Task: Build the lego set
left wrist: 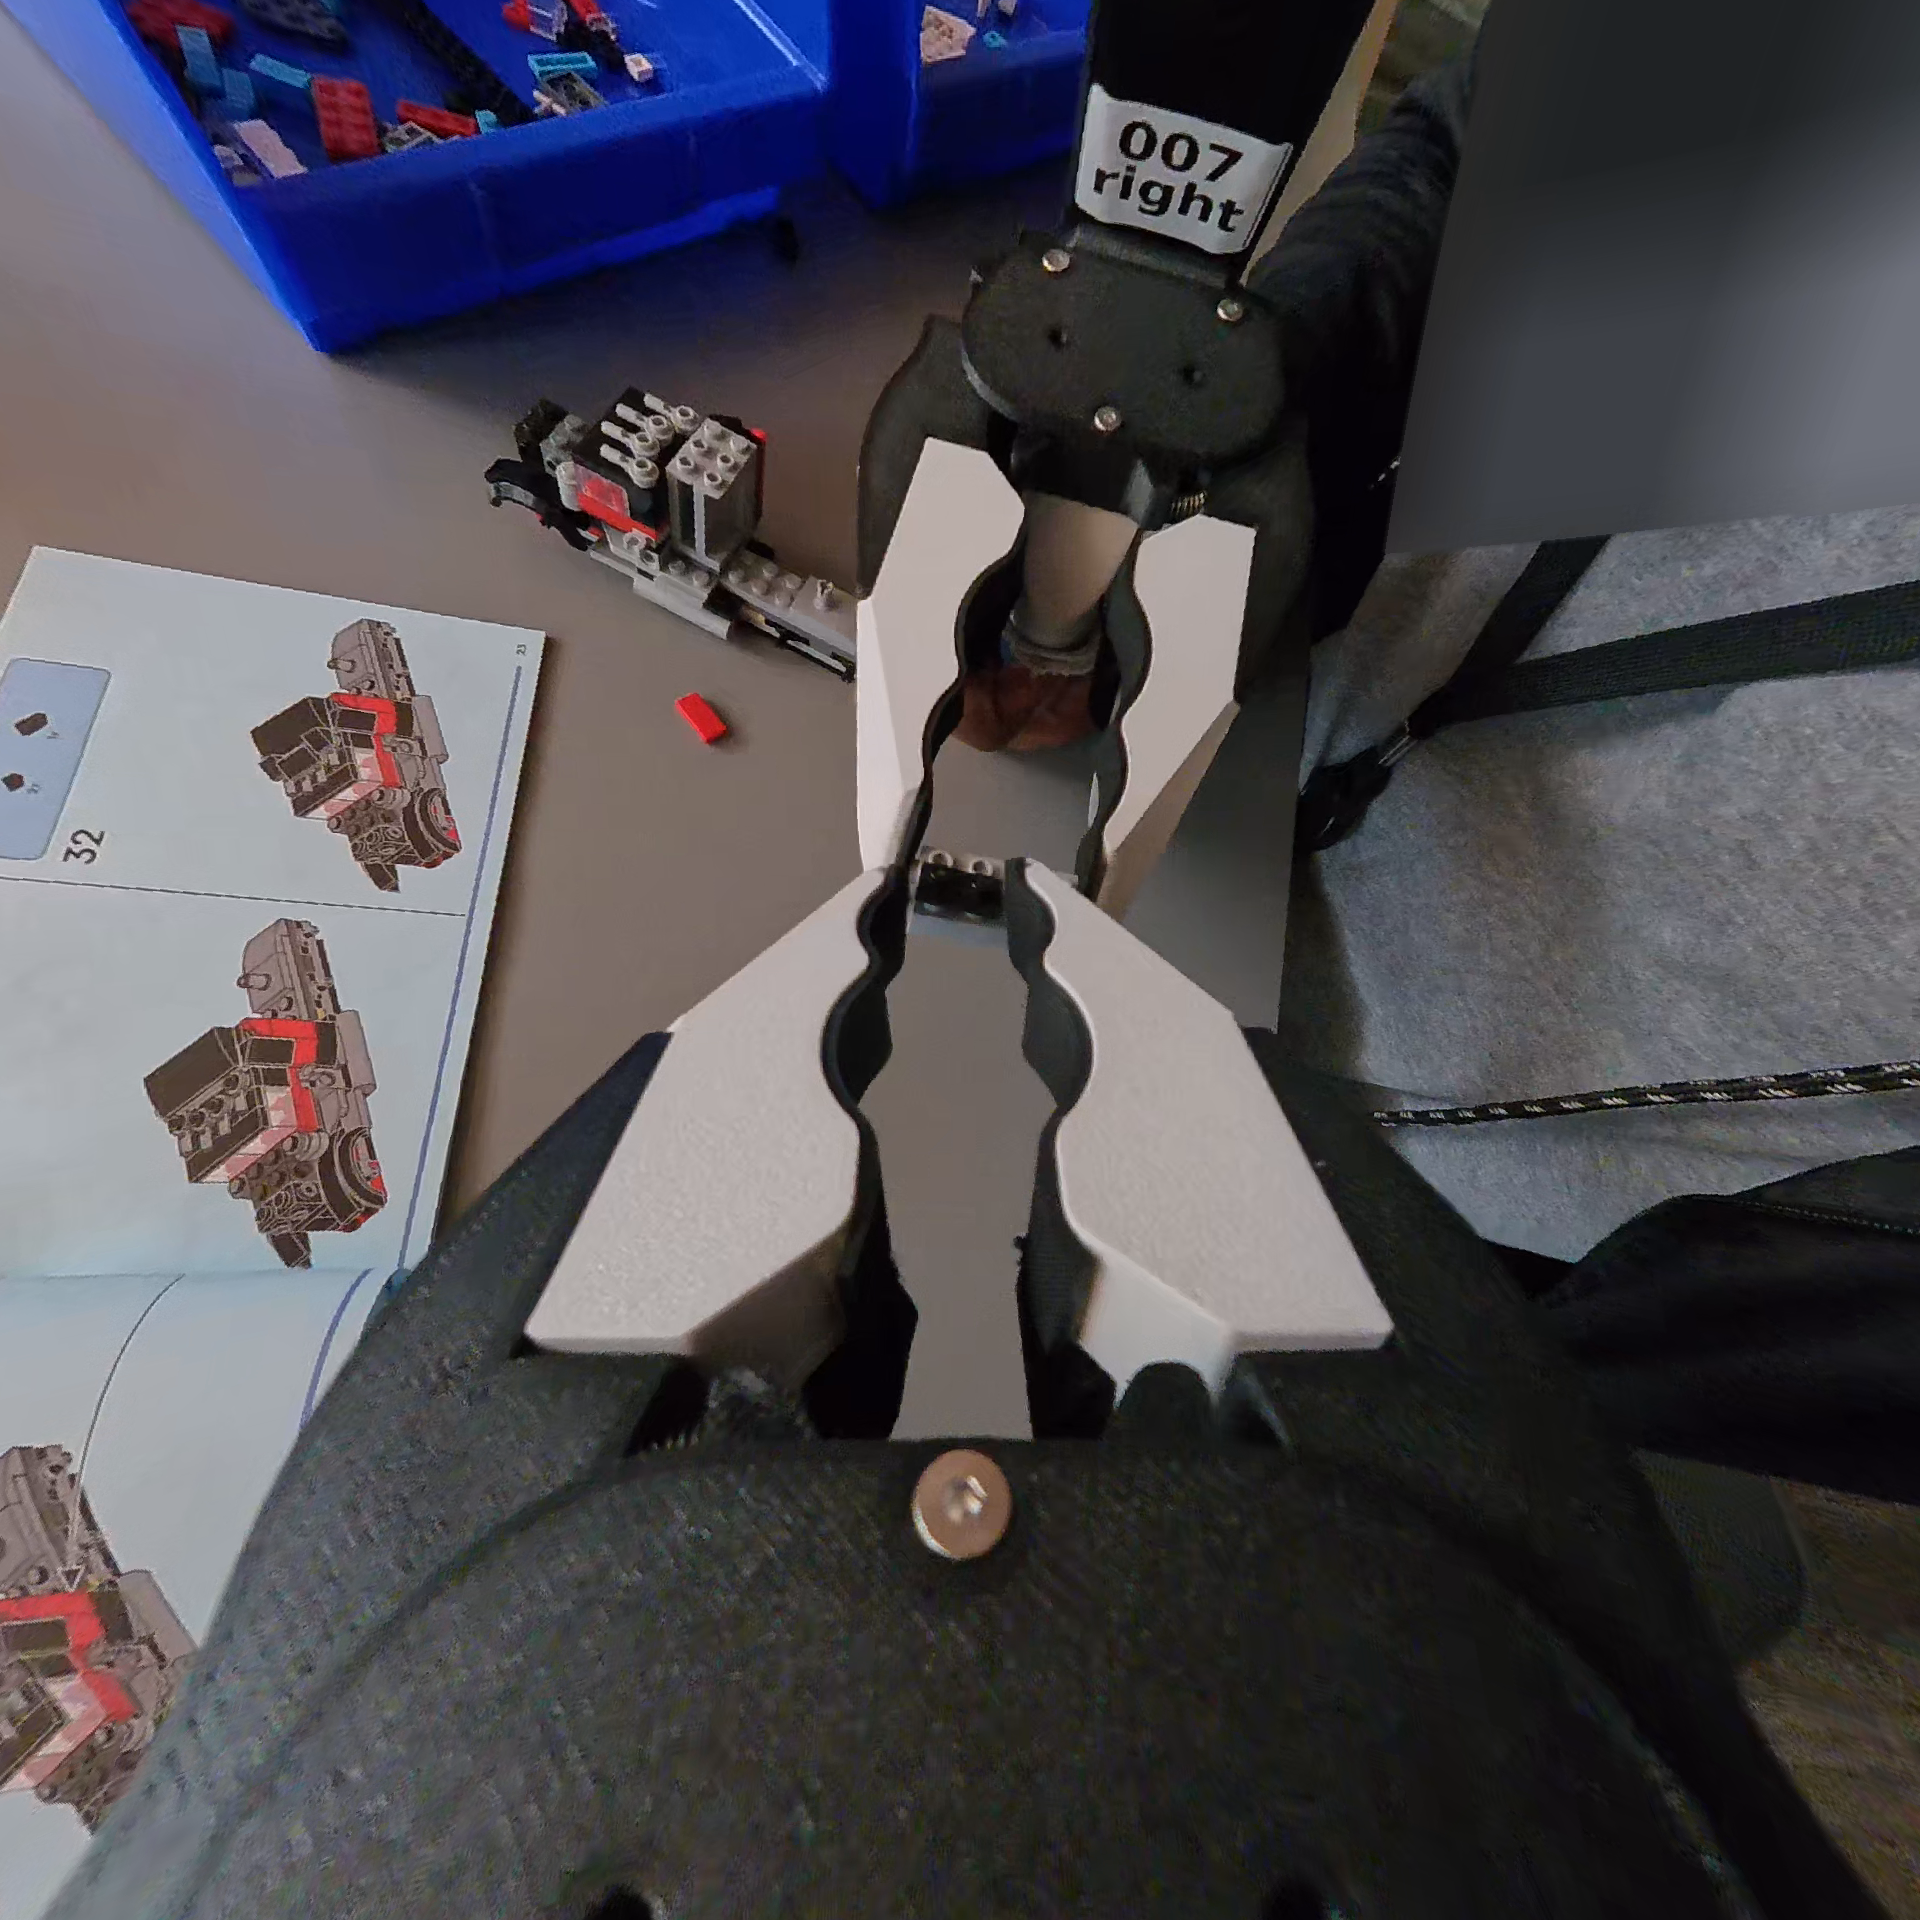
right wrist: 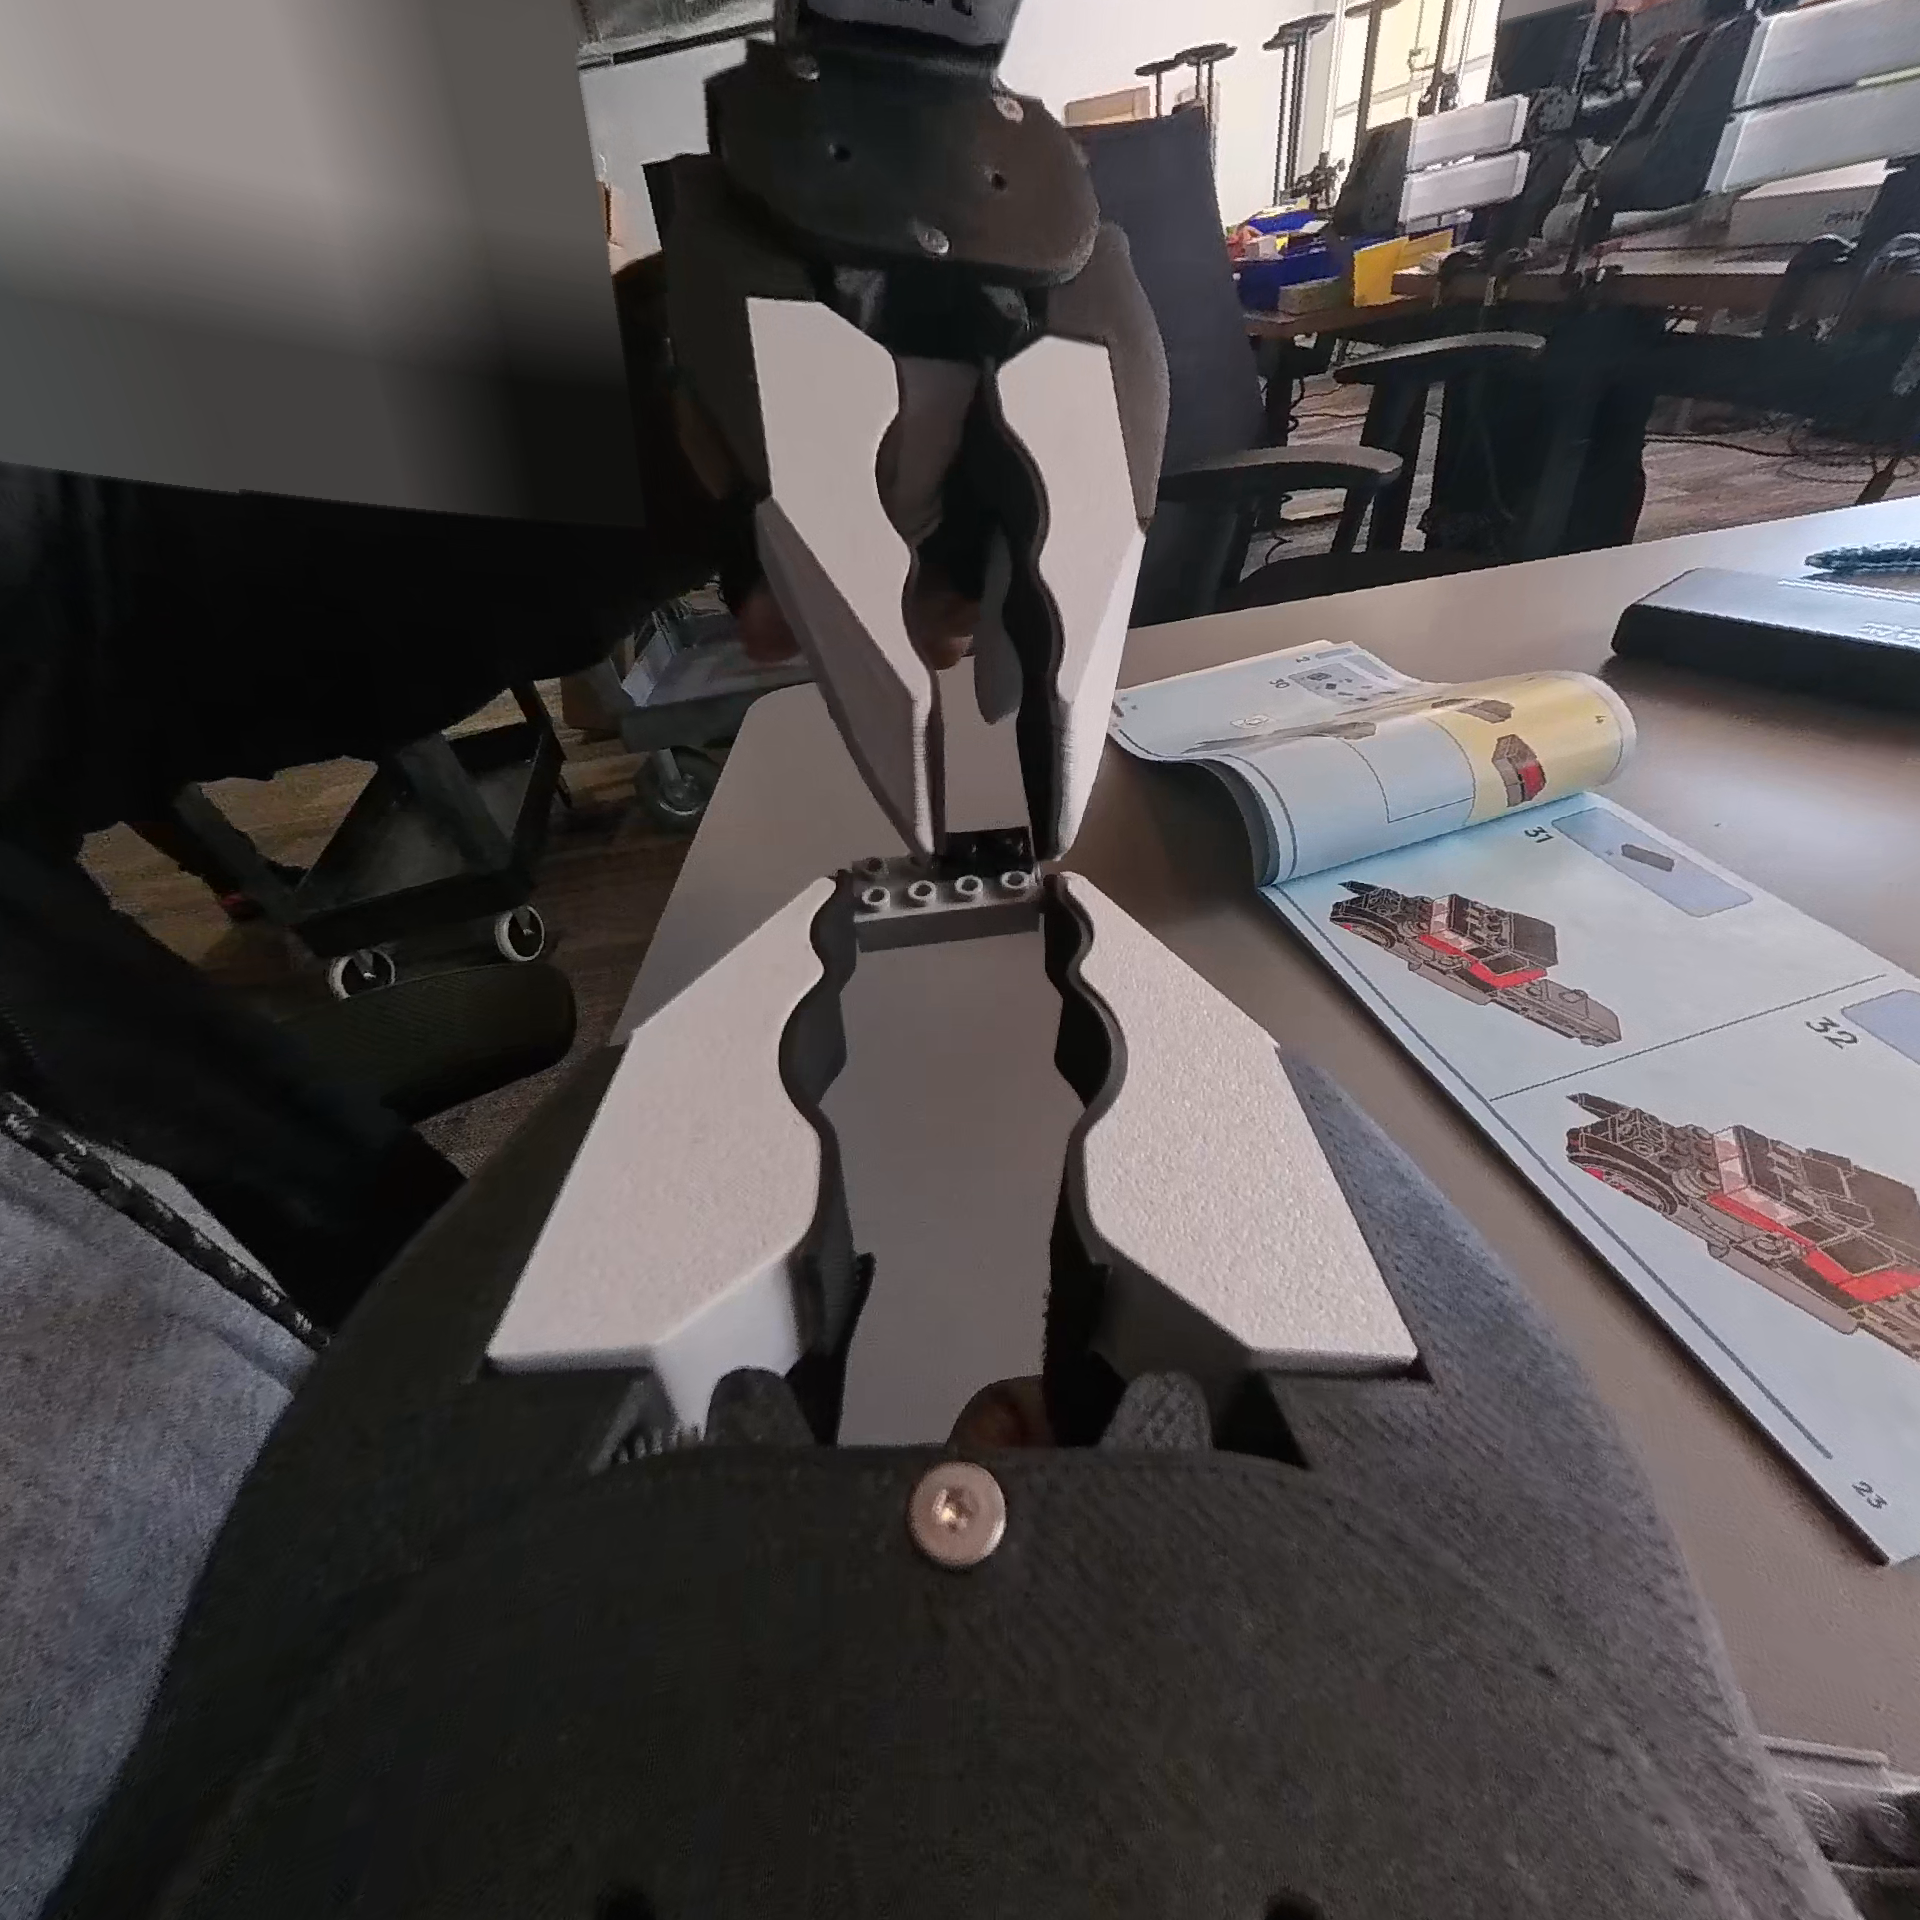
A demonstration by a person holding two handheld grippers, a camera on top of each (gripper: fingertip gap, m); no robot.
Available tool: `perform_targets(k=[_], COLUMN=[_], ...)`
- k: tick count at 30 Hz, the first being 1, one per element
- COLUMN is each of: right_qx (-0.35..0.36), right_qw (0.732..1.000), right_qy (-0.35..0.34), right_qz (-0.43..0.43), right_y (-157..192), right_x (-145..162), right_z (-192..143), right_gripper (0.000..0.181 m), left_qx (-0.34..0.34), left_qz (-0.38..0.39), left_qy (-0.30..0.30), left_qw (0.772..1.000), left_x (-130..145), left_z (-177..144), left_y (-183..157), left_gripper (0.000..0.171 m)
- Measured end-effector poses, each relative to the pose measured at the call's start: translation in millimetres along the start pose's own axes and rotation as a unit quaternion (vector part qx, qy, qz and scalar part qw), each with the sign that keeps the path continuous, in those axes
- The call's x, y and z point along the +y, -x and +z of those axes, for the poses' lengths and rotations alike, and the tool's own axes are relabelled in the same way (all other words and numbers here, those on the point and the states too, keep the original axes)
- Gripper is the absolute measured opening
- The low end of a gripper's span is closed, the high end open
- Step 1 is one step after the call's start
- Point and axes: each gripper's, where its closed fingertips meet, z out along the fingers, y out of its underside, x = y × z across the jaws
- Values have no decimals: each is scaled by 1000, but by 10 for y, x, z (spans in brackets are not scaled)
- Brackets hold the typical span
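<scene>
We meet tip to tip above the table edge (right wrist: 686,862): right tongs (right wrist: 951,883) clamp the grey brick (right wrist: 940,914) across its length, left tongs (left wrist: 956,883) pinch the black brick (right wrist: 982,847) seated on its far studs.

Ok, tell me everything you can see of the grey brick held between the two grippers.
The grey brick is a light grey plastic lego piece with a row of four round studs on top and a plain flat side facing the right wrist camera. It lies level, studs up, clamped end to end by the right gripper. A small black piece sits on its far part, pinched by the left gripper. Whether the two are fully pressed together cannot be told.
</scene>
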Motion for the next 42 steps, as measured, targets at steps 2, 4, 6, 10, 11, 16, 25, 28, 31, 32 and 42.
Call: perform_targets(k=[2,4,6,10,11,16,25,28,31,32,42], right_qx=[0,0,1,6,8,18,28,32,33,33,33], right_qw=[1000,1000,1000,1000,1000,1000,998,997,997,997,996], right_qy=[-1,-1,-2,-1,-1,0,15,18,17,17,18], right_qz=[1,3,3,-3,-6,-16,-61,-71,-71,-70,-77], right_y=[-1,-5,-5,-15,-21,-45,6,7,2,0,12], right_x=[-1,-2,-2,-2,0,0,38,46,43,42,47], right_z=[-3,-6,-8,-14,-18,-30,20,22,18,17,24], right_gripper=[37,37,37,37,37,37,37,37,37,37,37], left_qx=[2,2,3,-27,-39,14,37,36,45,49,99], left_qz=[-1,-5,-17,-136,-192,-452,-495,-496,-497,-496,-493], left_qy=[-4,-11,-29,-109,-133,-302,-331,-328,-336,-340,-405], left_qw=[1000,1000,999,984,972,839,803,803,799,797,764], left_x=[-5,-12,-41,-120,-106,-12,37,44,51,51,27], left_z=[3,-3,-33,-159,-185,-209,-20,5,22,25,-11], left_y=[-6,-3,-9,76,126,162,44,39,33,25,-10], left_gripper=[20,21,22,30,33,39,40,34,27,24,15])
